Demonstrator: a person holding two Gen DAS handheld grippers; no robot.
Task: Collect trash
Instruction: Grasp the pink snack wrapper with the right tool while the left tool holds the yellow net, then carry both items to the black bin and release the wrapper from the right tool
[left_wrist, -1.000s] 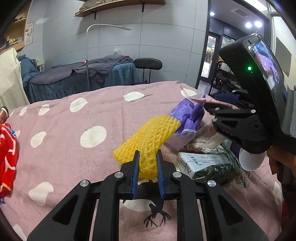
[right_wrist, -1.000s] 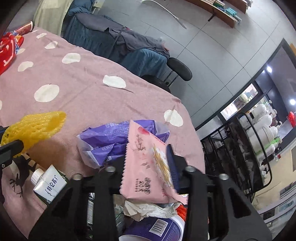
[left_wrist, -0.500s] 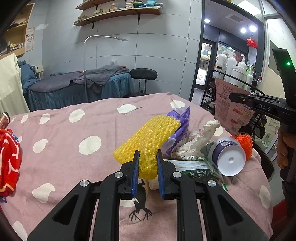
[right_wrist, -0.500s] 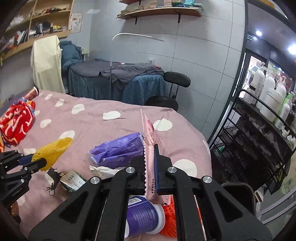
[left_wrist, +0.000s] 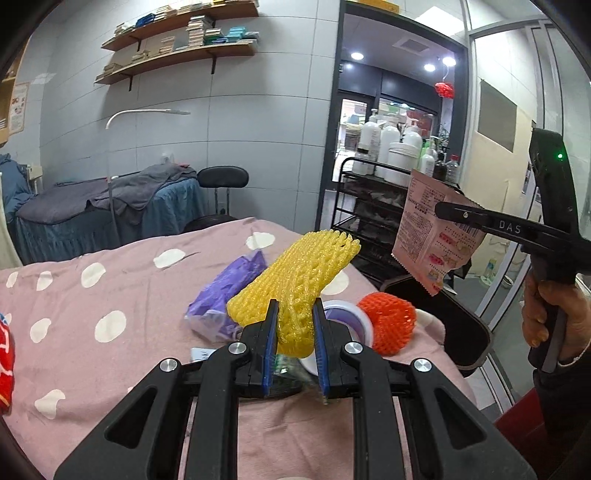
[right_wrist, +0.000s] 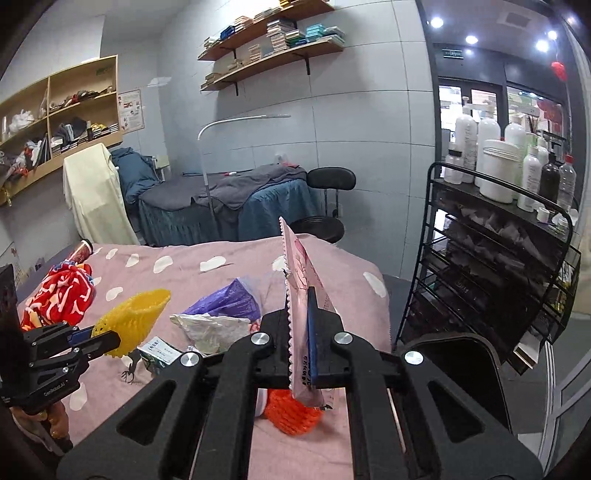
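Currently both tools carry trash above the bed (left_wrist: 110, 288), which is covered by a pink polka-dot blanket. The left gripper (left_wrist: 294, 343) is clenched on the yellow foam net (left_wrist: 299, 273), which sticks out forward toward 1 o'clock in the left wrist view. The right gripper (right_wrist: 300, 343) is clamped on the pink snack wrapper (right_wrist: 301, 295), held edge-on and upright; in the left wrist view the wrapper hangs at 2 o'clock, off the bed edge and above a dark bin-like container (left_wrist: 454, 317) on the floor side.

Procedure for the step in hand, judged as carrying to the drop-off:
1. Keep both grips closed until each item is over the container opening.
2. Release the wrapper first; it appears closest to the container. It is light and flat and may drift, so lower it before opening.
3. Bring the foam net over next; it is springy and may cling to the pads.

Remaining on the bed: the orange foam net (left_wrist: 388, 325), the purple bag (left_wrist: 225, 291), a purple cup (left_wrist: 343, 321), crumpled paper (right_wrist: 214, 328) and a small carton (right_wrist: 159, 350)
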